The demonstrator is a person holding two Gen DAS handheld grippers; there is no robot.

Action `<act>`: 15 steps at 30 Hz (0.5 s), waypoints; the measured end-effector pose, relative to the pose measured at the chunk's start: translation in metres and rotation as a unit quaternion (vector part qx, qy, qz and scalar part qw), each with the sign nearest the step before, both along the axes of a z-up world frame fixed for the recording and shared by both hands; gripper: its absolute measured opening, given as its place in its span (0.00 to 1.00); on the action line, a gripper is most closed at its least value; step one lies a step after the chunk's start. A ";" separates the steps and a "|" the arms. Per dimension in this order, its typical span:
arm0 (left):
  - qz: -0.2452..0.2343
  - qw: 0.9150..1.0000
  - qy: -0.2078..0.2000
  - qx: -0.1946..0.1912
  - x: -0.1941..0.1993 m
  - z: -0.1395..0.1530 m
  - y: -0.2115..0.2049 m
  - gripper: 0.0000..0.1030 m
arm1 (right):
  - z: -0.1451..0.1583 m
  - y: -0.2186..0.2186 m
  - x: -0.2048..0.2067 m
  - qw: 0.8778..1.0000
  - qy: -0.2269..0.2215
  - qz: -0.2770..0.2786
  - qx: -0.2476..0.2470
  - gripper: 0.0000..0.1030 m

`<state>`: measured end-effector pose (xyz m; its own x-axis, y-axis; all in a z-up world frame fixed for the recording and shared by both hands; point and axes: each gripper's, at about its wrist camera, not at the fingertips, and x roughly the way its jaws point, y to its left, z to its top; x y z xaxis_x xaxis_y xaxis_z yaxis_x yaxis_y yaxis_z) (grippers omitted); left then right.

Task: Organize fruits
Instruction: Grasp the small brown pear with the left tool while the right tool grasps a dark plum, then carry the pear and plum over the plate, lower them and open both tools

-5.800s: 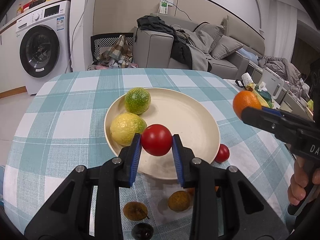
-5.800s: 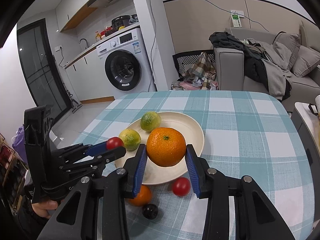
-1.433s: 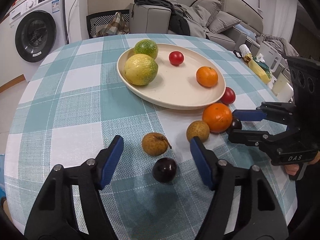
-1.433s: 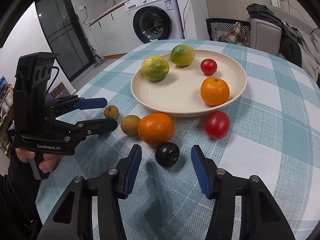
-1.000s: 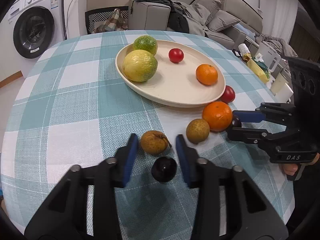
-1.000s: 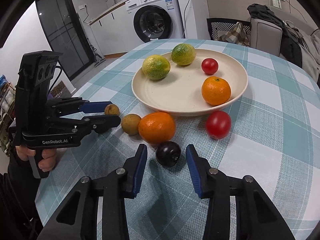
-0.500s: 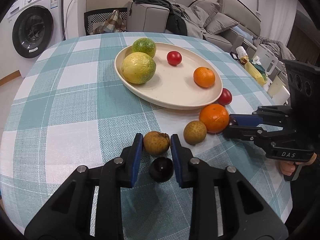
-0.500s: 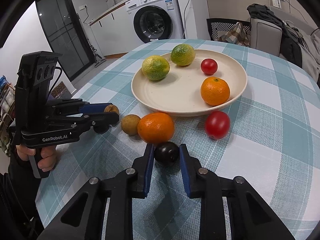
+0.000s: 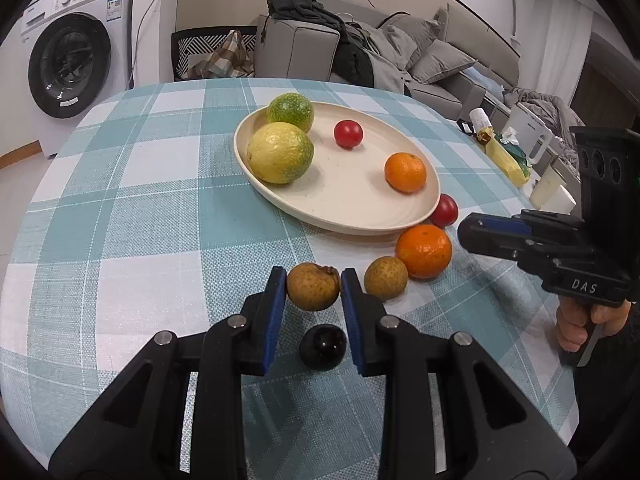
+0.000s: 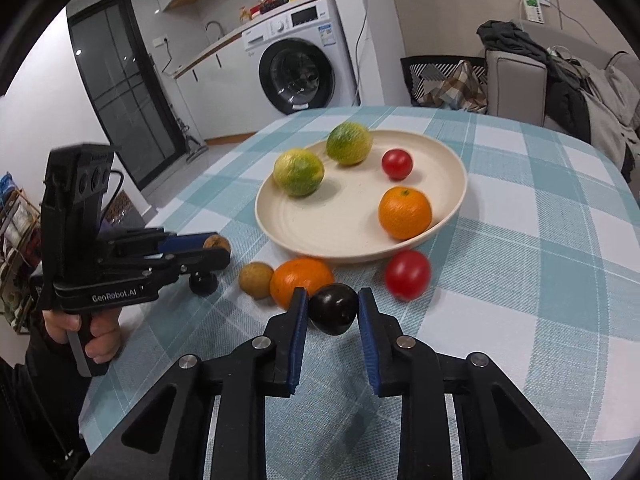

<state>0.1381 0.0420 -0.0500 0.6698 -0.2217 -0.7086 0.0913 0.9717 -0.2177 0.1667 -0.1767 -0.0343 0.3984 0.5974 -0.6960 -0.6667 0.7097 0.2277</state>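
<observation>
1. My left gripper (image 9: 313,286) is closed on a small brown fruit (image 9: 313,287). Its two blue pads press the fruit on both sides, and I hold it near the cream plate (image 9: 360,216).
2. My right gripper (image 10: 333,309) is closed on a dark plum (image 10: 333,309). The plum sits tight between the blue pads, in front of the plate.
3. A second dark plum (image 9: 323,347) lies on the cloth, between my left gripper's arms and behind the brown fruit.
4. Another small brown fruit (image 9: 385,278) lies on the cloth and touches a big orange (image 9: 424,251).
5. A red tomato (image 9: 445,211) sits right by the plate's rim.
6. On the plate I see a yellow-green citrus (image 9: 280,152), a greener citrus (image 9: 290,110), a little red tomato (image 9: 348,134) and a small orange (image 9: 405,172).
7. The plate rests on a blue and white checked tablecloth (image 9: 132,216).
8. Past the table I see a white washing machine (image 10: 304,58) and a grey sofa (image 9: 400,64) with dark clothes on it.
</observation>
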 end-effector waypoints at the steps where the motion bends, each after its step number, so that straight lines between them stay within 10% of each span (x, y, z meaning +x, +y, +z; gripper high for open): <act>1: 0.001 1.000 -0.002 -0.001 0.000 0.000 0.001 0.24 | 0.001 -0.001 0.001 1.000 -0.002 -0.003 0.004 0.25; 15: 0.011 0.999 -0.039 0.003 -0.006 0.013 -0.001 0.24 | 0.011 -0.013 0.005 0.998 -0.040 -0.050 0.025 0.25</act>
